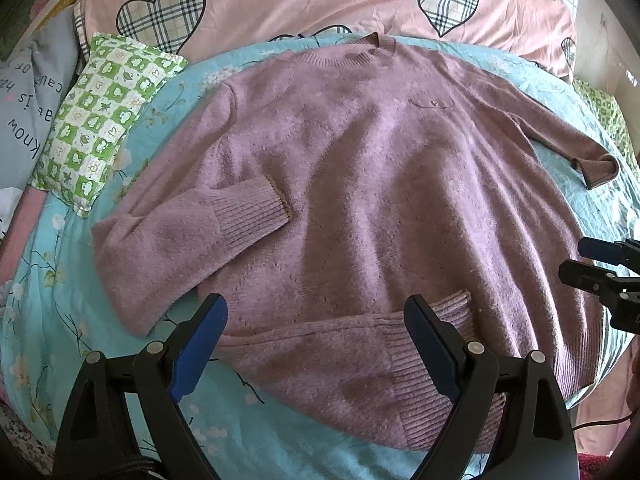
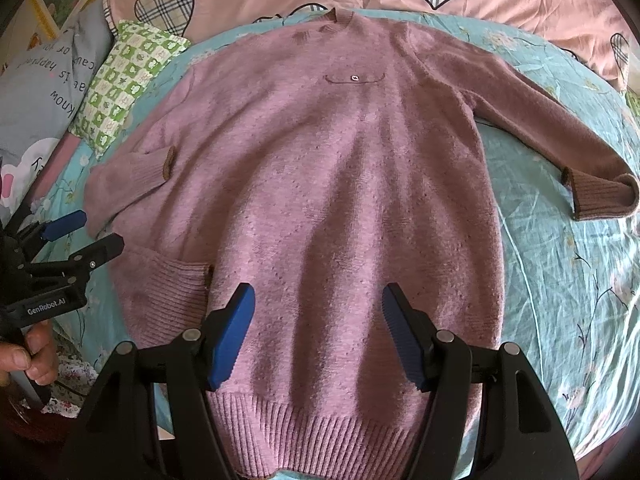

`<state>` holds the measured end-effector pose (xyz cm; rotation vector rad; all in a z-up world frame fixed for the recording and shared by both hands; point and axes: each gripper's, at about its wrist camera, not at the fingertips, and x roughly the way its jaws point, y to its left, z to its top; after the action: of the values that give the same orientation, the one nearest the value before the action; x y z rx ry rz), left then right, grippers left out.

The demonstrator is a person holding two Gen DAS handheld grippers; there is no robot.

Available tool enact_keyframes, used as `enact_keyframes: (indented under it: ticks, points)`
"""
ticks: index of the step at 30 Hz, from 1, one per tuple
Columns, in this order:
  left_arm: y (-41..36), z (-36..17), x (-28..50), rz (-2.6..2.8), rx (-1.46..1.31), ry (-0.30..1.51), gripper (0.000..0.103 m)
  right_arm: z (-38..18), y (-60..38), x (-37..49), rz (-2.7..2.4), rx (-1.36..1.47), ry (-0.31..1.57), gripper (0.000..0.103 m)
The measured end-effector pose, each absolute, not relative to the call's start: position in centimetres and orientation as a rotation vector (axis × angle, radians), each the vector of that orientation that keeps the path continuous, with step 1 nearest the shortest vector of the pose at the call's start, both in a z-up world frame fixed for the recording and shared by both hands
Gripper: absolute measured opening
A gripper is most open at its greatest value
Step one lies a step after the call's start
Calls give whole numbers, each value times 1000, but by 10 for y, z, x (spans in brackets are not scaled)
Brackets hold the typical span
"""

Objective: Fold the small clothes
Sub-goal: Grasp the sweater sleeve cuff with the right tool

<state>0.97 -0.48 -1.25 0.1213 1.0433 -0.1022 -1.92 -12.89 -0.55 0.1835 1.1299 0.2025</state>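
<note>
1. Mauve knit sweater [image 2: 320, 184] lies flat on the bed [image 2: 560, 280], left sleeve folded in.
2. Left gripper [image 1: 316, 344] and right gripper [image 2: 318, 332] hover released, empty.
3. Risk: pinching the sheet too, or the fluffy knit slipping and bunching.

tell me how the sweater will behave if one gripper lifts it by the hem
The sweater looks like soft fuzzy knit lying in ripples, so it will likely droop and bunch rather than hold shape. Its free sleeve would probably trail. The fuzzy surface should grip the ribbed pads fairly well.
</note>
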Motion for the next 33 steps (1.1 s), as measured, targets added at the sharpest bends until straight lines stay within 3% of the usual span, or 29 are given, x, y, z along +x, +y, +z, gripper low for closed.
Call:
enact_keyframes:
  ticks: [13,30,31,33]
  points:
    - [-7,-13,28,-122,105,1027,91,-9,-183,-13,78,280,1118,67]
    - [-16,-14,129,-66,96,1026,91,-32,-386,-1,-454,600,999,66]
    - [-17,-15,137,-61,98,1027,91,-34,-388,2,-452,598,1000,64]
    - [-20,-20,152,-45,113,1032,91,-40,-395,6,-443,595,1014,36]
